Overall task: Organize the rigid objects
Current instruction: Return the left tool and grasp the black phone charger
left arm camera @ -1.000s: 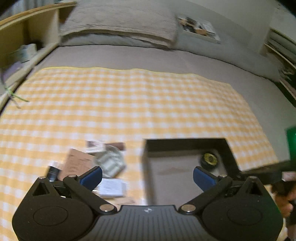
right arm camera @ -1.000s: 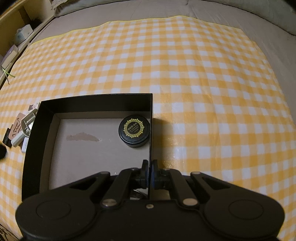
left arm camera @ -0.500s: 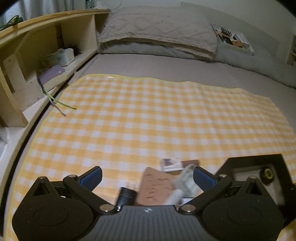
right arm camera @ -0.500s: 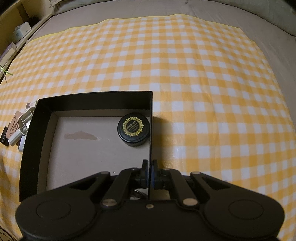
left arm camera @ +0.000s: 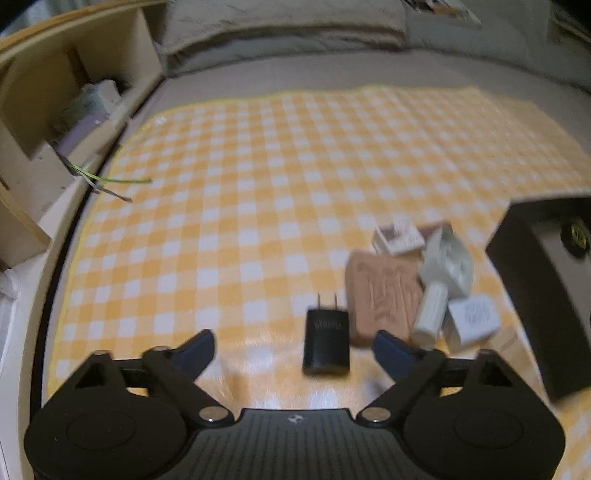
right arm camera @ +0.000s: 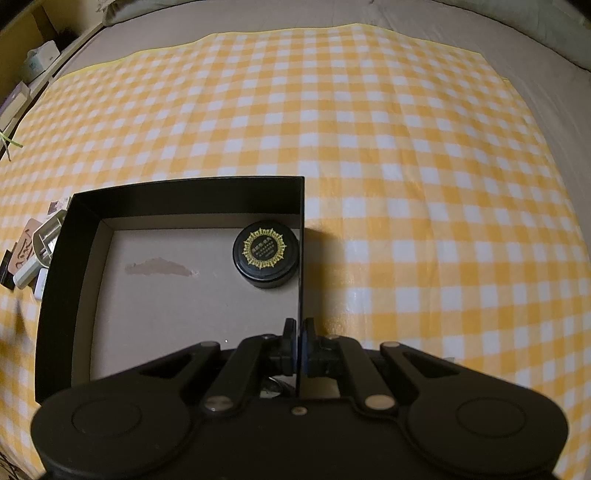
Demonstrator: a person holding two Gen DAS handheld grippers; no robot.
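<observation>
My left gripper [left arm camera: 295, 345] is open and empty, with a black plug adapter [left arm camera: 326, 341] lying between its fingers on the checked cloth. Right of the adapter lie a brown flat box [left arm camera: 380, 293], a pale green object [left arm camera: 448, 262], a white tube [left arm camera: 430, 314] and small white boxes [left arm camera: 474, 321]. My right gripper [right arm camera: 299, 332] is shut on the right wall of the black box [right arm camera: 301, 258]. A round black tin with a gold pattern [right arm camera: 266, 253] sits in the box's far right corner. The box also shows in the left wrist view [left arm camera: 535, 280].
The yellow checked cloth [right arm camera: 369, 110] covers a grey bed. A wooden shelf [left arm camera: 55, 110] with small items runs along the left. Pillows [left arm camera: 288, 26] lie at the head of the bed. A green stem [left arm camera: 114, 181] pokes out over the cloth's left edge.
My left gripper has swung left from over the box and now faces the loose items, with the adapter between its fingers. The right gripper keeps its hold on the box wall.
</observation>
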